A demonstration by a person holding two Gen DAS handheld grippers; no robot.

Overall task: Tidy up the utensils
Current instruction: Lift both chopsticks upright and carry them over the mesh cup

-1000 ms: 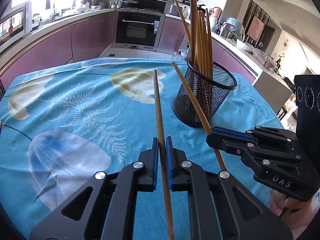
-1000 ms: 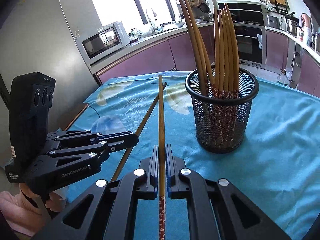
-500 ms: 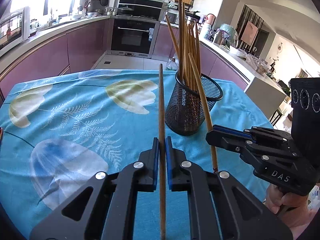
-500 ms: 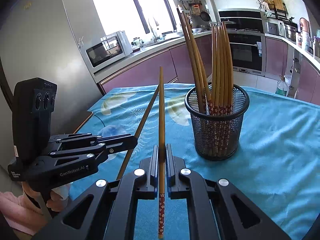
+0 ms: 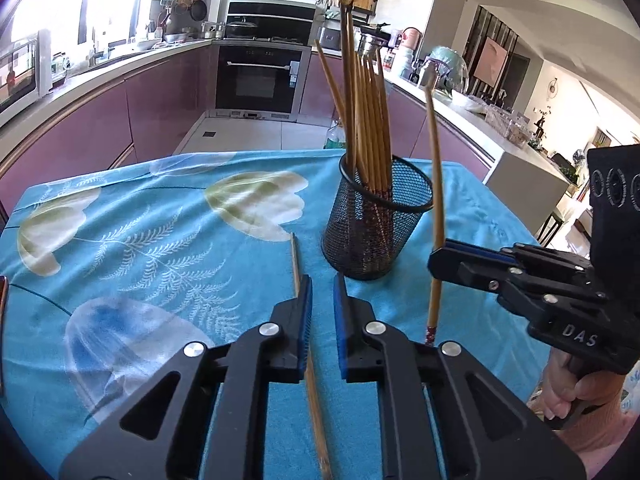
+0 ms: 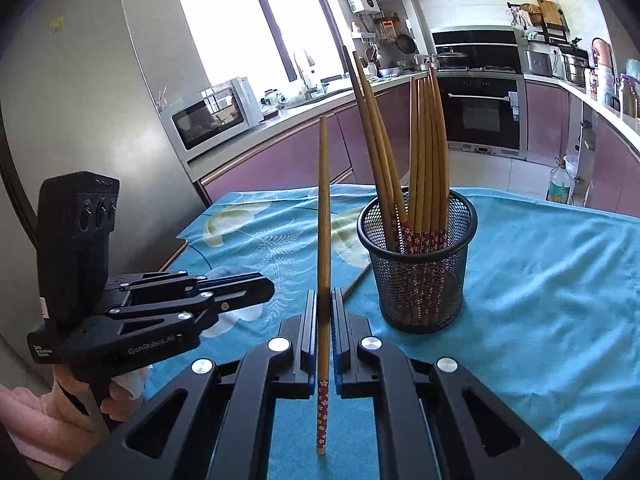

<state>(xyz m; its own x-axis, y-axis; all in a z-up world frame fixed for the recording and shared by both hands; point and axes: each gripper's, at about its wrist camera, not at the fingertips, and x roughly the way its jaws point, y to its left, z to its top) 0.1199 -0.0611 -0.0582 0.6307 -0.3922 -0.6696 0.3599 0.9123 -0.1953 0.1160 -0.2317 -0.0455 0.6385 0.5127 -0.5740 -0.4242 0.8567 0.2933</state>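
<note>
A black mesh holder (image 5: 376, 232) (image 6: 418, 280) stands on the blue tablecloth (image 5: 160, 240) with several wooden chopsticks upright in it. My left gripper (image 5: 320, 284) (image 6: 268, 288) is opening, its blue pads apart. A loose chopstick (image 5: 295, 256) (image 6: 354, 286) lies flat on the cloth under it, partly hidden by the left finger and not pressed by either pad. My right gripper (image 6: 325, 296) (image 5: 436, 260) is shut on another chopstick (image 6: 323, 220) (image 5: 436, 184), held nearly upright with its patterned red end down, just to the side of the holder.
The table edge drops off behind the holder toward a kitchen floor and purple cabinets (image 5: 160, 112). An oven (image 5: 260, 76) and a microwave (image 6: 212, 114) stand on the far side. A person's hand (image 5: 568, 384) grips the right tool's handle.
My left gripper's jaws have parted and its chopstick has dropped flat onto the cloth. The right gripper's chopstick has swung more upright, now beside the holder.
</note>
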